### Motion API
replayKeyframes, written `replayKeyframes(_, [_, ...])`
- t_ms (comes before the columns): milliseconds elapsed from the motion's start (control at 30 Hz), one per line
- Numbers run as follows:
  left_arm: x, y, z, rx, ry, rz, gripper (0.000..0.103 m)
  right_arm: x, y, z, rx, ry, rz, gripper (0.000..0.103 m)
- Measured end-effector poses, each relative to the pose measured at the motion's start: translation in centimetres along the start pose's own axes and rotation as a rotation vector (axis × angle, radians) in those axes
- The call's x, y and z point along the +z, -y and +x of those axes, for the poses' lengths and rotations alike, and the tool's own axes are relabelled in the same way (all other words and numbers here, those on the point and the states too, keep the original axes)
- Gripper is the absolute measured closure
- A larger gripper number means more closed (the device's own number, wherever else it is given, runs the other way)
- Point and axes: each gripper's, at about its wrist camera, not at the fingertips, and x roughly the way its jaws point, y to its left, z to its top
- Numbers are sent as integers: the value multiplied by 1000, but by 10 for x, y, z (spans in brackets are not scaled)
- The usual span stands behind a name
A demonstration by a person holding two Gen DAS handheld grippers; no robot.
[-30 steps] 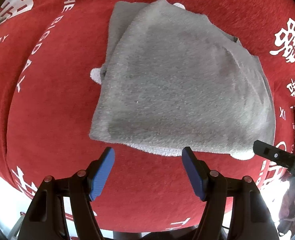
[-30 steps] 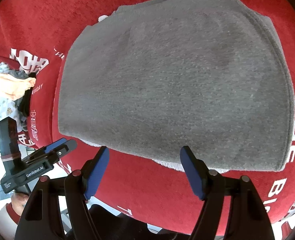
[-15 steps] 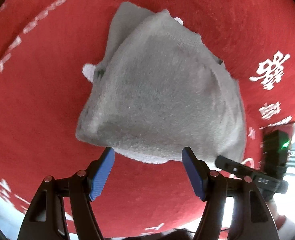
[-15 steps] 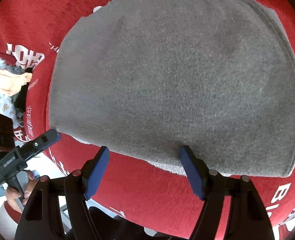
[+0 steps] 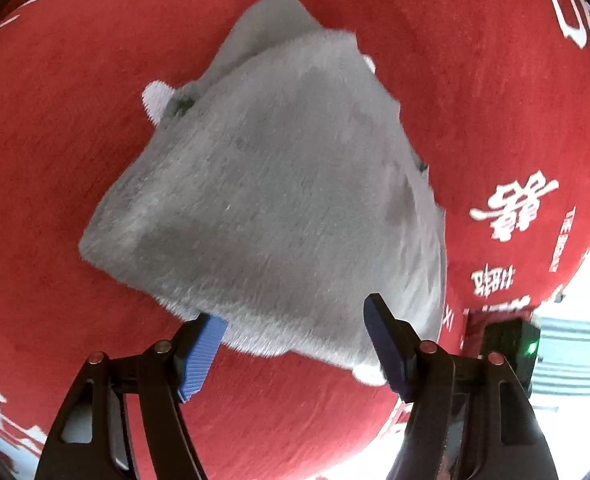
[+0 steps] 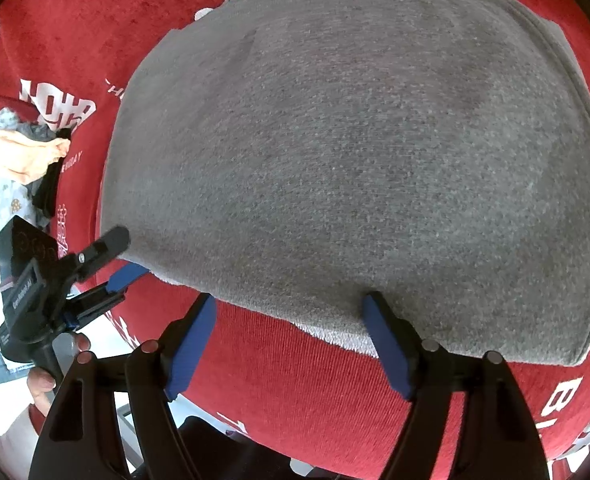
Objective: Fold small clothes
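Note:
A folded grey fleece garment (image 5: 279, 200) with white trim lies flat on the red tablecloth (image 5: 55, 160); it fills most of the right wrist view (image 6: 355, 160). My left gripper (image 5: 295, 320) is open, its blue fingers astride the garment's near left corner, one finger tip under the cloth edge. My right gripper (image 6: 291, 312) is open at the garment's near edge, its right finger touching the hem. The left gripper also shows in the right wrist view (image 6: 123, 256), at the garment's left corner.
The red cloth (image 6: 295, 392) bears white lettering and characters (image 5: 511, 208). A pile of other small clothes (image 6: 11, 160), orange and patterned, lies beyond the table's left edge. The table edge drops off close behind both grippers.
Both grippers have moved forward to the garment's near edge. The left gripper swung round toward the left corner and its fingers now straddle the cloth. Both stay open.

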Motion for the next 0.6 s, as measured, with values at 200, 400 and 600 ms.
replayKeyframes(200, [3,2,13,-43,72,-45,33,-2,4,-1,16,10,9,24])
replayKeyframes(400, [2,10,7,-95,133,-60,33,-5,12,-4,47,27,23,24])
replayKeyframes(600, [14,13,20,-102,144,-32,33,-6,13,-6,49,24,15,24])
